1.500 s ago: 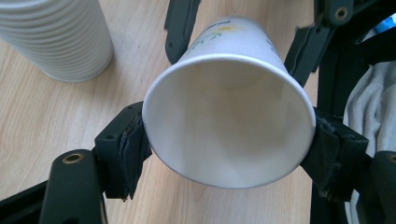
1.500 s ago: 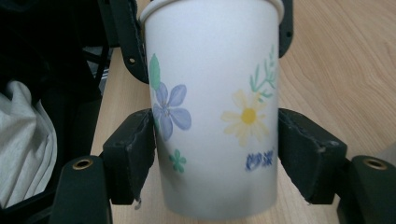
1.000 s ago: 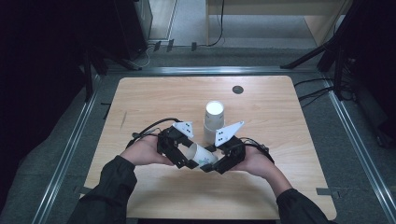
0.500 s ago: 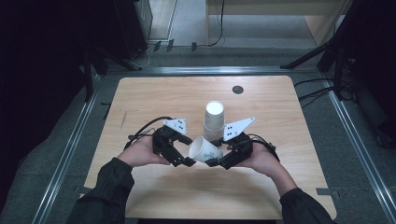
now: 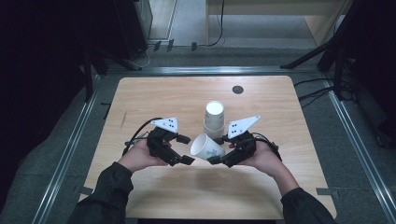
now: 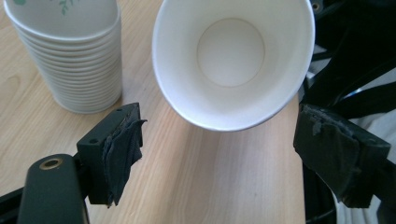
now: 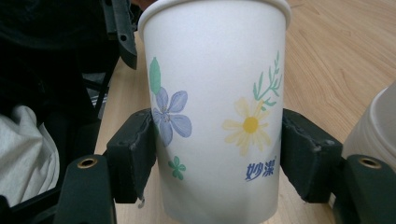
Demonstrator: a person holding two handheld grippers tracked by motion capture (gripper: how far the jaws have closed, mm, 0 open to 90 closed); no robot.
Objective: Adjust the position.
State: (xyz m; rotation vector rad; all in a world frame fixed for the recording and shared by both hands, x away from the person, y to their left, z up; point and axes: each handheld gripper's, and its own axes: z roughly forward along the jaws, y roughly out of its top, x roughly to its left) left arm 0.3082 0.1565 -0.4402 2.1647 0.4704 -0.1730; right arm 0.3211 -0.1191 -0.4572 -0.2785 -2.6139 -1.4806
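Now the right gripper (image 5: 219, 156) is clamped on the paper cup (image 5: 205, 147), pads pressing its flowered wall near the base. The cup's long axis runs from those jaws toward the left gripper (image 5: 186, 149), mouth first. The left jaws have just been opening and stand apart, nothing between them, the rim just ahead; the cup stack (image 5: 214, 119) stands beyond.

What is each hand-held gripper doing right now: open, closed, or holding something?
Left hand-held gripper: open, its jaws have just been opening, nothing between them.
Right hand-held gripper: closed on the single paper cup, beside the cup stack.
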